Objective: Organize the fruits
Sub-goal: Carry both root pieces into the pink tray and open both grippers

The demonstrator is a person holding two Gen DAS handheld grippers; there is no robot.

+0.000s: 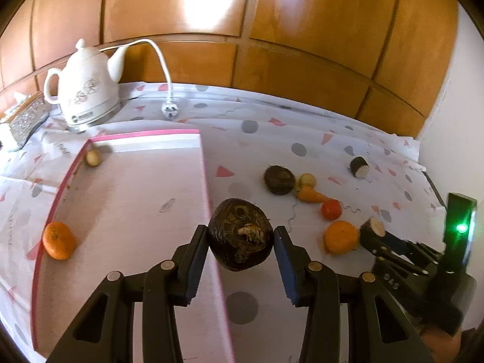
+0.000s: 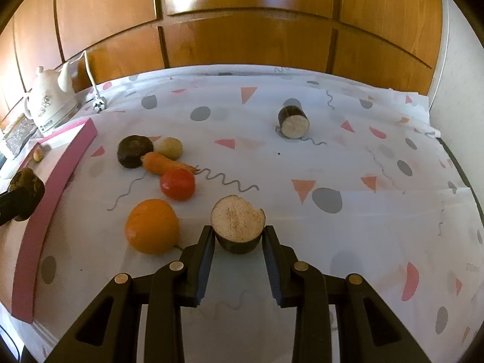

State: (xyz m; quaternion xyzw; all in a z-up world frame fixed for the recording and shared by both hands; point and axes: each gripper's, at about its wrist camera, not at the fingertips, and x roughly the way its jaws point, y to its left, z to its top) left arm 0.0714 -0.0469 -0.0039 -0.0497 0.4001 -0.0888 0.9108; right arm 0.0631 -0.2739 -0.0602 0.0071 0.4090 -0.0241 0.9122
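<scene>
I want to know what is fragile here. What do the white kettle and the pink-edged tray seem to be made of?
The white kettle looks like glazed ceramic: glossy white body with a printed floral pattern, though coated metal or plastic cannot be ruled out. The pink-edged tray seems to be matte plastic or painted board: flat pale floor, straight thin pink walls, no shine. Its exact material stays open.

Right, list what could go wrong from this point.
1. The left gripper holds the dark hairy root right over the pink tray rim; released here, it might roll off onto the cloth.
2. The right gripper pinches the cut root piece low down, so it may slip, and the orange sits close enough to get bumped.
</scene>
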